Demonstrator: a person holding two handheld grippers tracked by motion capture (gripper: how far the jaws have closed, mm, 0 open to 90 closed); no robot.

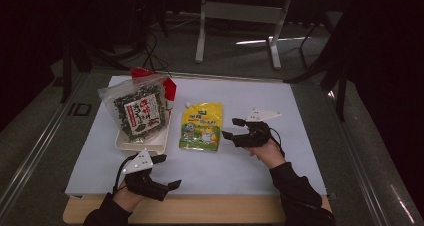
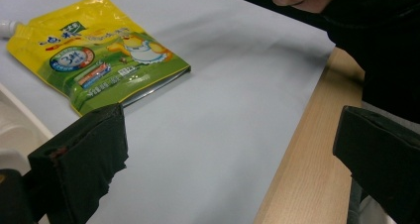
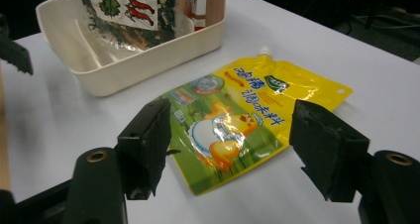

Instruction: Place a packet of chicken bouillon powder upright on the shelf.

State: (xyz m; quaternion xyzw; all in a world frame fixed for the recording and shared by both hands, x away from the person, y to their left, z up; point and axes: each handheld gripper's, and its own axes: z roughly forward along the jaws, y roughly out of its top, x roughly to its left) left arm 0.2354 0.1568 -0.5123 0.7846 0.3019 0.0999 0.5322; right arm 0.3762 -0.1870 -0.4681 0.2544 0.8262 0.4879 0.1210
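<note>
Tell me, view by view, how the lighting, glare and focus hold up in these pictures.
High view: dim, the room behind nearly black, only the white sheet lit, print on the yellow pouch soft. Left gripper view: brighter, the pouch sharp, the near jaws blurred. Right gripper view: a streak of glare across the pouch's foil, the white tray clear, the left gripper a dark blur at the edge.

Your table [image 1: 200,213] is a light wooden top, its bare edge showing along the near side, with a white sheet [image 1: 260,171] spread over most of it. Directly on that sheet you have a yellow-and-green spouted pouch [image 1: 201,127] lying flat near the middle. Just beside it, to its left, stands a cream tray [image 1: 131,145].
</note>
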